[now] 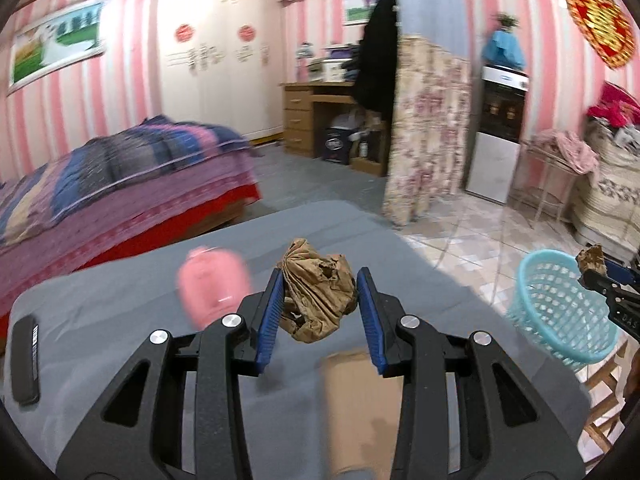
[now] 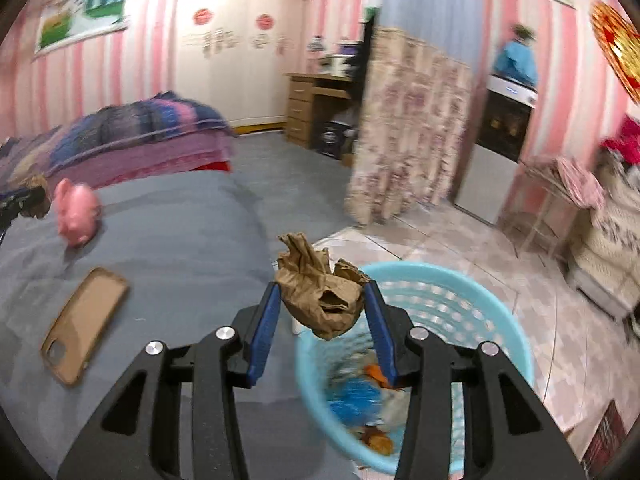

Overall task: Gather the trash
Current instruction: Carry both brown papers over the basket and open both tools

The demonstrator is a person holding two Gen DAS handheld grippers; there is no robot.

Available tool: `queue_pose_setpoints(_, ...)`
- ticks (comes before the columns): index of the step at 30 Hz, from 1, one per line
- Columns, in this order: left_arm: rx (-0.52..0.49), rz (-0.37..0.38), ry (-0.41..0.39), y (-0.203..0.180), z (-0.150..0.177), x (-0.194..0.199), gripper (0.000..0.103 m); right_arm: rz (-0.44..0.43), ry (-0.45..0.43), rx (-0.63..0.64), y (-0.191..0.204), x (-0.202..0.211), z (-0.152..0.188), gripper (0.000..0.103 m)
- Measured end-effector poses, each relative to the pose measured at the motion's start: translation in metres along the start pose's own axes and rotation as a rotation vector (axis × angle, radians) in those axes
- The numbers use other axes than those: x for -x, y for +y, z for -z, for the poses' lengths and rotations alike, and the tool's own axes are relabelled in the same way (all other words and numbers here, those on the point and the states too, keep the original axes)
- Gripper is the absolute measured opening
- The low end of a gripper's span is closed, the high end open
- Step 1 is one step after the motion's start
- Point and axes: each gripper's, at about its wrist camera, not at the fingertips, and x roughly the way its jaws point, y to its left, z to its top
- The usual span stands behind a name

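Note:
My left gripper (image 1: 320, 286) is shut on a crumpled brown paper ball (image 1: 318, 296) and holds it above the grey table (image 1: 120, 304). My right gripper (image 2: 322, 294) is shut on another crumpled brown paper ball (image 2: 322, 296) and holds it over the near rim of a light blue plastic basket (image 2: 460, 292). The basket holds several pieces of blue, orange and white trash. In the left wrist view the basket (image 1: 560, 308) sits at the right, with the right gripper and its paper (image 1: 592, 258) above its rim.
A pink piggy bank (image 2: 76, 210) and a tan phone case (image 2: 82, 326) lie on the grey table. A black remote (image 1: 25, 360) lies at its left edge. A bed, a wooden desk, a floral curtain and a tiled floor lie beyond.

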Motion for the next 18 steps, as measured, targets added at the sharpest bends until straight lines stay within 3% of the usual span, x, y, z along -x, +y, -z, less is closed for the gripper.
queue_pose_setpoints(8, -0.070, 0.108, 0.004, -0.077, -0.011, -0.013, 0.036, 0.094, 0.007, -0.044, -0.060, 0.002, 0.006, 0.044)
queue_pose_setpoints(14, -0.067, 0.193, 0.065, -0.118, -0.008, -0.027, 0.036, 0.126, 0.027, -0.075, -0.096, 0.000, 0.009, 0.043)
queue_pose_setpoints(18, -0.127, 0.227, 0.087, -0.158, -0.003, -0.037, 0.036, 0.127, 0.038, -0.115, -0.109, -0.001, 0.011, 0.043)
